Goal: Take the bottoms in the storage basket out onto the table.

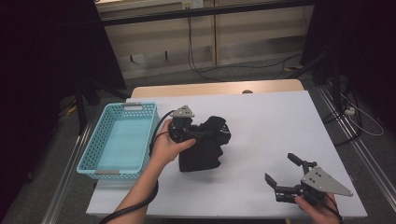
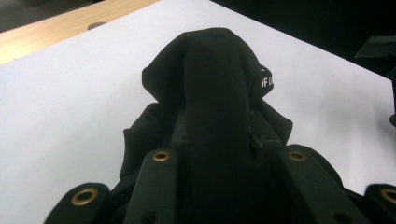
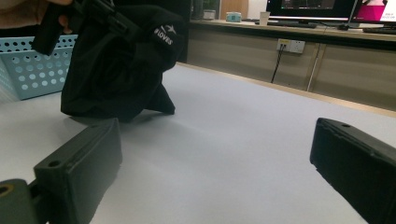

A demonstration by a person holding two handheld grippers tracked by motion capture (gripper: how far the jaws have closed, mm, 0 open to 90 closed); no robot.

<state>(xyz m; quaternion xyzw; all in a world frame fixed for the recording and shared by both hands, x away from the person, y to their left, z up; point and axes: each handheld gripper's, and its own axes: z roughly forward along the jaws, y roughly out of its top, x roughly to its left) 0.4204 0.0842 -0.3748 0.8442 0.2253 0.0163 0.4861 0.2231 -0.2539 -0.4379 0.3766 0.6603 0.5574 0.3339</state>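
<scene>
1. One black garment (image 1: 205,149), bunched, is clamped in the left gripper (image 1: 194,133) jaws mid-worktop (image 1: 280,121), hem touching the surface; blue basket (image 1: 119,140) just left of it, long axis running front-to-back.
2. Right gripper (image 1: 285,179): jaws apart, empty, well off to the right, so left hand's nearer the basket.
3. Right gripper view shows white lettering on the fabric & hem contact; high view shows basket gap.

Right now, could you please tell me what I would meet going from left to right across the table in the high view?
Blue basket → left hand-held gripper clamped on the black garment → right hand-held gripper, open, on the white table.
</scene>
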